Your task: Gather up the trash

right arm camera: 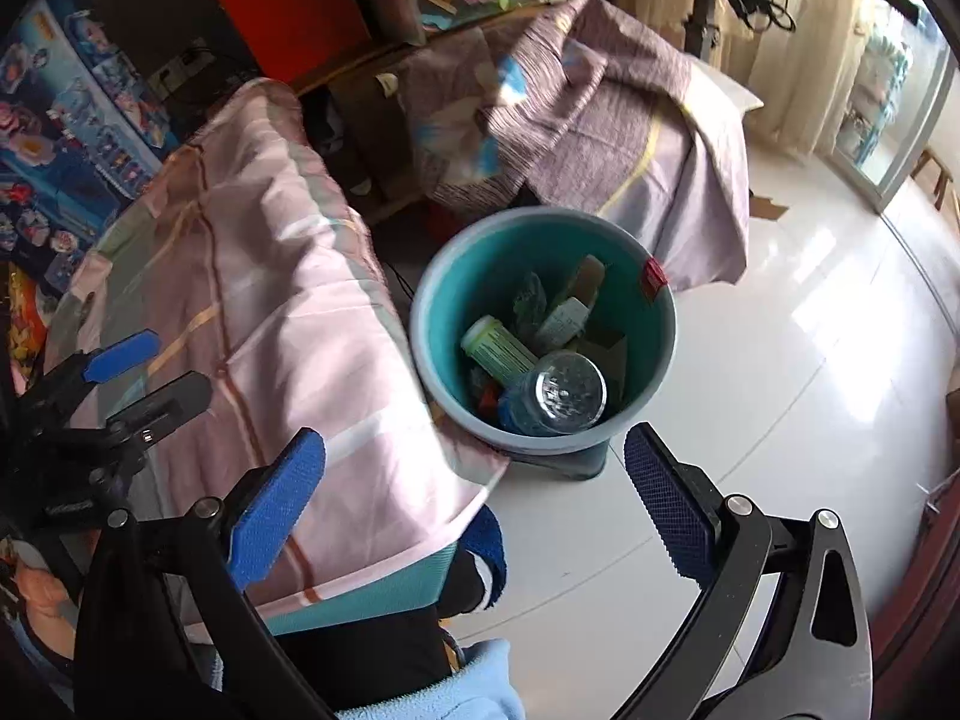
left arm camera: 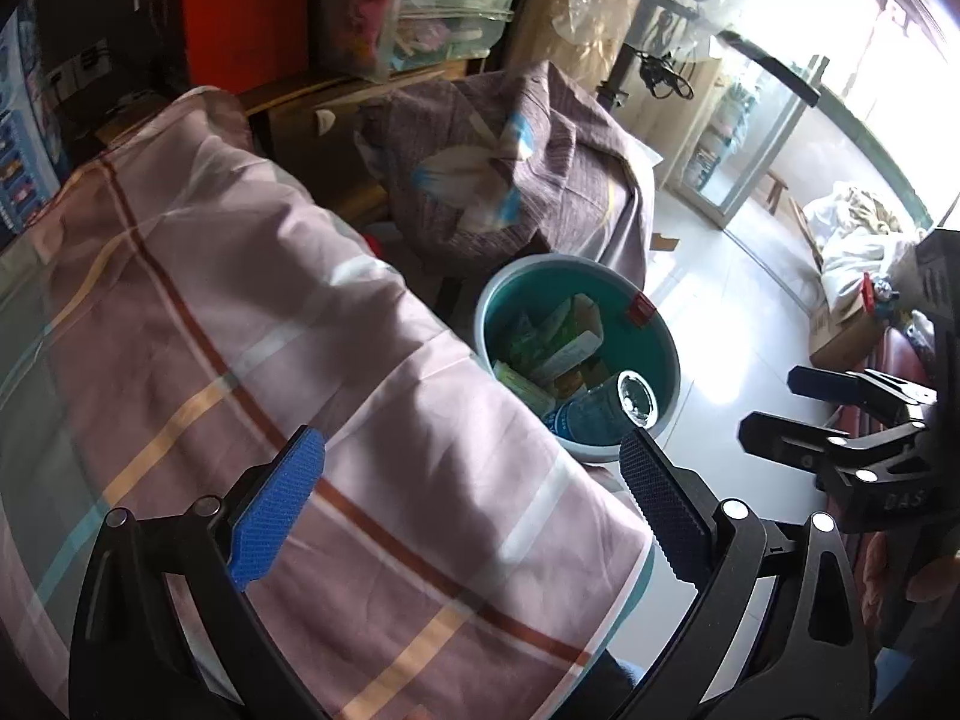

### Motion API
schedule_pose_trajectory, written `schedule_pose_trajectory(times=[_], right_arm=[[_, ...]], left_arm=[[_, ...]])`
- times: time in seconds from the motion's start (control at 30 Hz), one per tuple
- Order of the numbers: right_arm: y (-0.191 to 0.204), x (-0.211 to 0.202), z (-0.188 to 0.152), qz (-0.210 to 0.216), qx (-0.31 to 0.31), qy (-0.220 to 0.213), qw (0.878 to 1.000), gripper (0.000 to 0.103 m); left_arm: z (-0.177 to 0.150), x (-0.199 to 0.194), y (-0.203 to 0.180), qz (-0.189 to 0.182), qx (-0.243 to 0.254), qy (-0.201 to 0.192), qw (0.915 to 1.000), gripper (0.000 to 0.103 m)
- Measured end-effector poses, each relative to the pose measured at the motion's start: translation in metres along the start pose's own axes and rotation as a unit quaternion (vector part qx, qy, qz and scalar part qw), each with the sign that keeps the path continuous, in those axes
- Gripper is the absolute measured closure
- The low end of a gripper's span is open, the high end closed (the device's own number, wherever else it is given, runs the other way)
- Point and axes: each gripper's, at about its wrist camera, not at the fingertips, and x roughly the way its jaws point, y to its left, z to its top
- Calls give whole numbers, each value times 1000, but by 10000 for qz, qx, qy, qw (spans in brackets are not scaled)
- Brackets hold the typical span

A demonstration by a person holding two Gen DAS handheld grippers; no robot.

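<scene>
Both our claws spread wide, nothing between pads: left gripper (left arm camera: pixel 474 510) over checked cloth (left arm camera: pixel 252 312), right gripper (right arm camera: pixel 474 510) above floor. Teal bin (right arm camera: pixel 657 324) beside cloth edge holds bottle (right arm camera: pixel 555 393), cartons (left arm camera: pixel 570 336).

A smooth teal plastic bin (right arm camera: pixel 543 324) is seen on glossy white floor tiles (right arm camera: pixel 780 360), a clear plastic bottle (right arm camera: pixel 555 393) and printed cardboard cartons (left arm camera: pixel 570 336) are held in it, and the table (left arm camera: pixel 240 330) is covered by matt, creased plaid cloth.
</scene>
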Motion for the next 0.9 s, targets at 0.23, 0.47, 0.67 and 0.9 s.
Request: schedule_pose_trajectory(times=[0.23,0.47,0.67,0.9], right_arm=[[15,-10,-7,-173,-178,-158,9996,7],[23,-4,-12,-191,-154,-102,9996,7],[29,2,-16,-283,-183,-110,9994,7],[33,7,-18,-300,-201,-89,9993,7]], left_arm=[[-10,-17,18,84,-157,-111,9998,4],[-15,-21,36,199,-354,-176,9990,4],[-19,-23,46,298,-467,-242,9982,4],[-22,-23,53,344,-529,-278,9976,4]])
